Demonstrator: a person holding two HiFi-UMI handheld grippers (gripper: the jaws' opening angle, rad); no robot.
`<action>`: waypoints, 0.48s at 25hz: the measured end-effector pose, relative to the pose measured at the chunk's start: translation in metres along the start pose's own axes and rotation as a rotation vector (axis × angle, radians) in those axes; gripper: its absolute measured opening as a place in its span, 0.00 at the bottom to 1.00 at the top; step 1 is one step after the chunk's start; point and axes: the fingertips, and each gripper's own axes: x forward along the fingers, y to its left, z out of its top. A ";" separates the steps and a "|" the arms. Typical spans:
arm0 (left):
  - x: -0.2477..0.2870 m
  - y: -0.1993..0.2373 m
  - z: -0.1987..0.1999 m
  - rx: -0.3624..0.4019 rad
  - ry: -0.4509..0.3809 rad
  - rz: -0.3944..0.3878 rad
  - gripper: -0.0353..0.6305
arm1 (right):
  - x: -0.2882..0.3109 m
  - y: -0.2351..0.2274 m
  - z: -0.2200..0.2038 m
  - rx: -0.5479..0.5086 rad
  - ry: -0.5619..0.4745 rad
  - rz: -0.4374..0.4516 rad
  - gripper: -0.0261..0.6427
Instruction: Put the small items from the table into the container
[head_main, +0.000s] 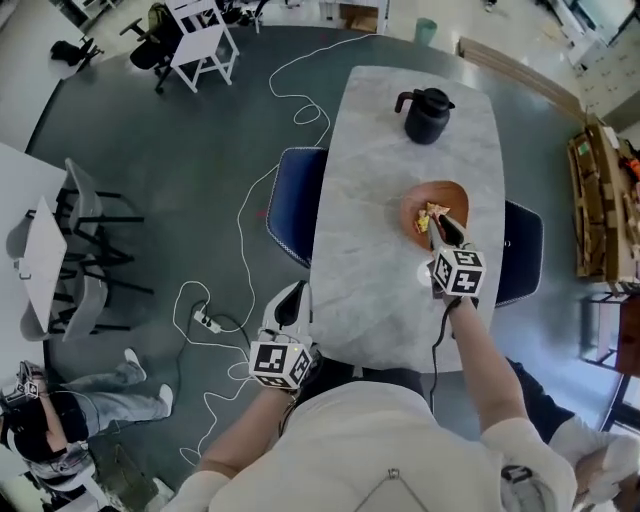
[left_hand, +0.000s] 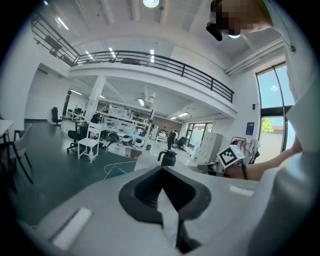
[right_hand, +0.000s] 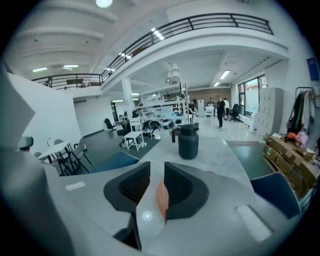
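— Orange-brown plastic, it seems, is what the container (head_main: 443, 192) is made of. Where is it found?

— It is seen on the pale marble bench (head_main: 385, 170), towards the right edge, with a black jug (head_main: 427, 115) standing well apart from it at the far end. Small items (head_main: 432, 215) in yellow are already lying inside the container.

— How is the right tool (head_main: 446, 230) held?

— It is held over the near rim of the container and is pointed towards the jug. In the right gripper view its jaws are seen apart, with only a narrow gap, and nothing is pressed between the pads (right_hand: 134, 186). A strip of orange from the container is noticed through that gap.

— And the left tool (head_main: 291, 302)?

— It is kept just outside the near left corner of the bench and above the floor, well apart from the container. In the left gripper view its jaws are brought together at the tips, and nothing is gripped by them.

— Is something else noticed around the bench?

— Blue chairs (head_main: 294, 205) are pushed under it from both sides, and a white cable (head_main: 245, 250) is laid across the dark floor (head_main: 180, 170).
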 end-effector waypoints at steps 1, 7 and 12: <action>-0.001 -0.005 0.005 0.005 -0.009 -0.020 0.06 | -0.021 0.011 0.012 0.005 -0.041 0.004 0.21; -0.003 -0.048 0.026 0.055 -0.041 -0.191 0.06 | -0.141 0.066 0.057 0.059 -0.237 0.023 0.19; -0.005 -0.086 0.036 0.094 -0.065 -0.324 0.06 | -0.209 0.095 0.055 0.075 -0.317 0.011 0.19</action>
